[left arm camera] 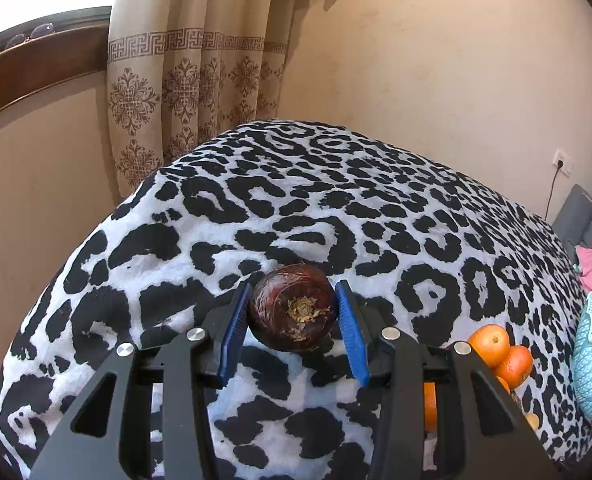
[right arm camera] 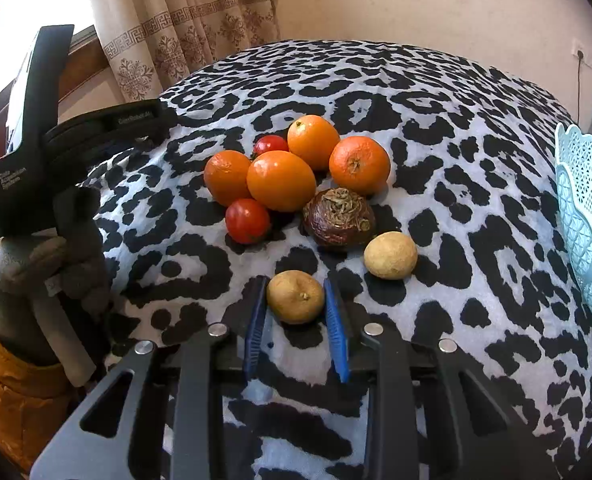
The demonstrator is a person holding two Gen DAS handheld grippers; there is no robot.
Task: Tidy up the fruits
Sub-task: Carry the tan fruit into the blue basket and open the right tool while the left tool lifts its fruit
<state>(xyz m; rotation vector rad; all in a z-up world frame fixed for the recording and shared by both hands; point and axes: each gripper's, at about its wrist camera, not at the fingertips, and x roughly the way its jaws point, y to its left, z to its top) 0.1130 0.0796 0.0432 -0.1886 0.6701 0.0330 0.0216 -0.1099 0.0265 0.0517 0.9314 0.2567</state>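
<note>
A bed spread with a black-and-white leopard-print blanket point(right arm camera: 436, 128) fills a beige-walled room, with a patterned curtain point(left arm camera: 183, 92) hanging by a wood-framed window beyond it and a wall socket off to the right. In the right wrist view a gloved left hand point(right arm camera: 61, 256), sleeved in orange, grips the handle of the left gripper point(left arm camera: 293, 316), which reaches out level over the blanket. That tool's blue fingers point(left arm camera: 233, 332) flank a dark purple-brown fruit point(left arm camera: 293, 306) and appear to press both its sides, though contact on the right is hard to confirm. The right gripper point(right arm camera: 296, 312) sits low over the blanket, its jaws part-open around a tan round fruit point(right arm camera: 296, 297); narrow gaps show on either side, so it is not clamped. Just ahead of those fingers lie a wrinkled brown fruit point(right arm camera: 339, 218) and, to its right, a second tan fruit point(right arm camera: 390, 255). Farther ahead, four oranges point(right arm camera: 281, 180) cluster with two red tomatoes point(right arm camera: 247, 220). A pale blue lattice basket point(right arm camera: 588, 216) stands at the far right edge.
</note>
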